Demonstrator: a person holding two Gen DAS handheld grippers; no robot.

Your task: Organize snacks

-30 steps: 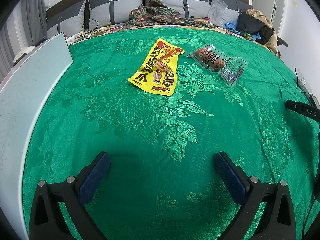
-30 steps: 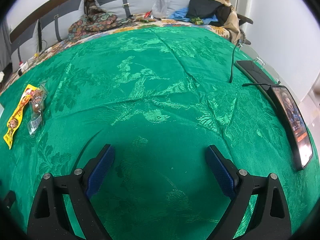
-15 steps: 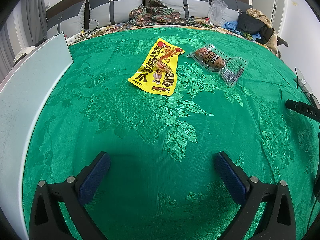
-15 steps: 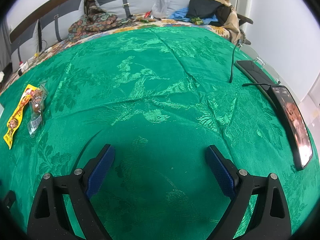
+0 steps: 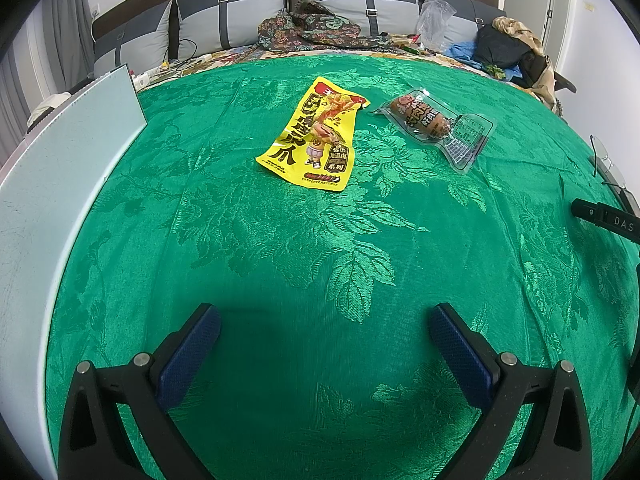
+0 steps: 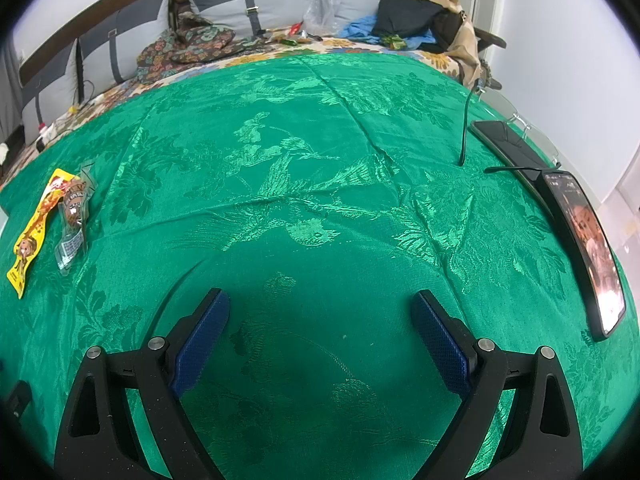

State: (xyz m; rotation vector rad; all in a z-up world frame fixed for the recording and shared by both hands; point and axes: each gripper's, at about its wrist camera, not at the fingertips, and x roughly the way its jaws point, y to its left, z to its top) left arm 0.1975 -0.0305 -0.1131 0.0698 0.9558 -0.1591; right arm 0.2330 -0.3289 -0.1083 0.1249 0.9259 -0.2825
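Here, left wrist view: left gripper (image 5: 324,332) spread wide, empty, above green cloth (image 5: 280,248); yellow snack packet (image 5: 316,136) and clear sausage pack (image 5: 438,126) lie side by side toward the far edge.
Right wrist view: right gripper (image 6: 320,318) wide, empty; both snacks near the cloth's left edge.
Progress: seemingly nothing sorted; both await picking up.
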